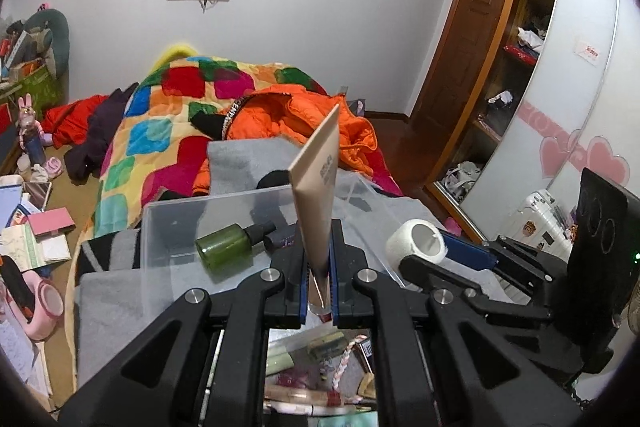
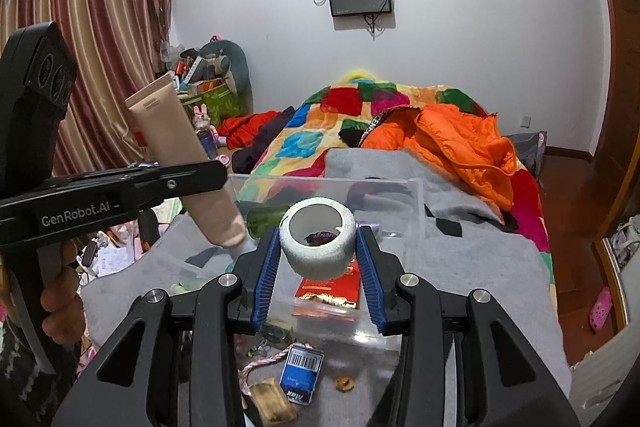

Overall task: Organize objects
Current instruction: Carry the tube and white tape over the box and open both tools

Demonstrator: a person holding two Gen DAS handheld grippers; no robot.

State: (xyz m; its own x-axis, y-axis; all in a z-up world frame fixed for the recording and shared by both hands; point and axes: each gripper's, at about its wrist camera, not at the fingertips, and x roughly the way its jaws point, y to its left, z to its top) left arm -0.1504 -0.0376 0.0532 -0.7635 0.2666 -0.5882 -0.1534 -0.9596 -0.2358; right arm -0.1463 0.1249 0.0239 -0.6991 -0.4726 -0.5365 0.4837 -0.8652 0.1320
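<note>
My left gripper (image 1: 319,247) is shut on a beige cosmetic tube (image 1: 318,183), held upright above a clear plastic bin (image 1: 168,227); the tube also shows in the right wrist view (image 2: 176,147). My right gripper (image 2: 318,247) is shut on a white tape roll (image 2: 318,241), also above the bin (image 2: 416,211); the roll shows in the left wrist view (image 1: 416,241). A green bottle (image 1: 226,247) with a black cap lies in the bin next to a dark purple item (image 1: 282,239). A red packet (image 2: 330,289) lies in the bin's near part.
The bin rests on a grey blanket (image 2: 480,251) on a bed with a colourful quilt (image 1: 160,131) and an orange jacket (image 2: 460,143). Loose items lie near me: a blue pack (image 2: 300,373), a braided cord (image 2: 260,367), a gold packet (image 2: 272,403). A wardrobe (image 1: 500,99) stands right.
</note>
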